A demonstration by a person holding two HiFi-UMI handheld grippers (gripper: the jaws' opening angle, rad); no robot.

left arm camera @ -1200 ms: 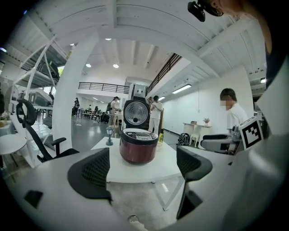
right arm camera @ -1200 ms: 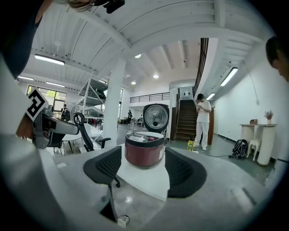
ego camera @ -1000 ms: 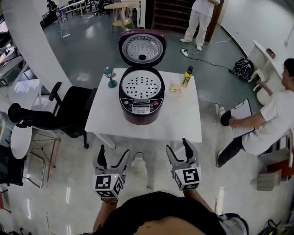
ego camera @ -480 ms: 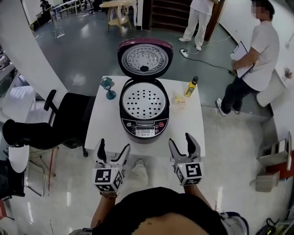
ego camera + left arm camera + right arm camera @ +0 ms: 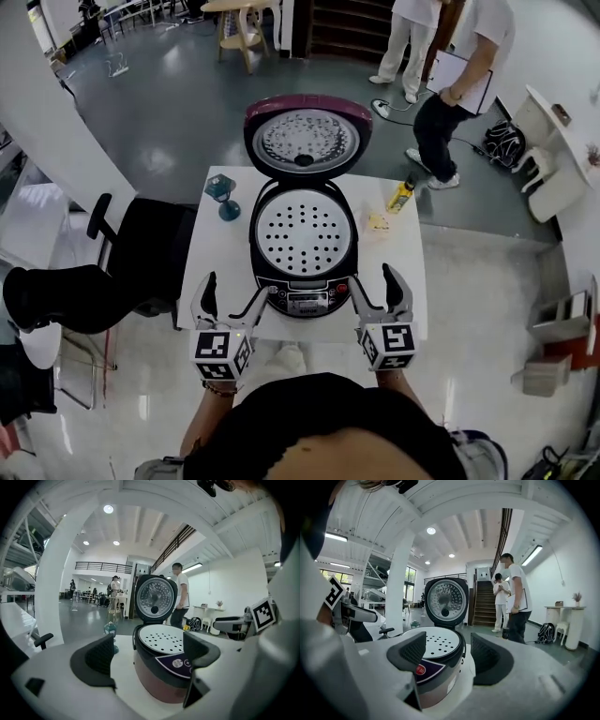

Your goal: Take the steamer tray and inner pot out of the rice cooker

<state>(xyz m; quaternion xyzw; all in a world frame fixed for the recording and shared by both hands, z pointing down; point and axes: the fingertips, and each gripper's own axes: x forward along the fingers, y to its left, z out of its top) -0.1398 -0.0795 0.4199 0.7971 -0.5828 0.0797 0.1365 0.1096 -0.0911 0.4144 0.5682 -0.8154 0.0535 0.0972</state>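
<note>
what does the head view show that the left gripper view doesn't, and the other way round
Only the head view shows the left gripper whole, with its marker cube, and the wearer's black shirt.

Only the left gripper view shows the ceiling lights, an upper balcony railing, and a close look at that gripper's jaws, which are apart and grip nothing.

Both show the rice cooker on the white table with its lid up, the holed steamer tray inside it, and a small teal glass beside it.
</note>
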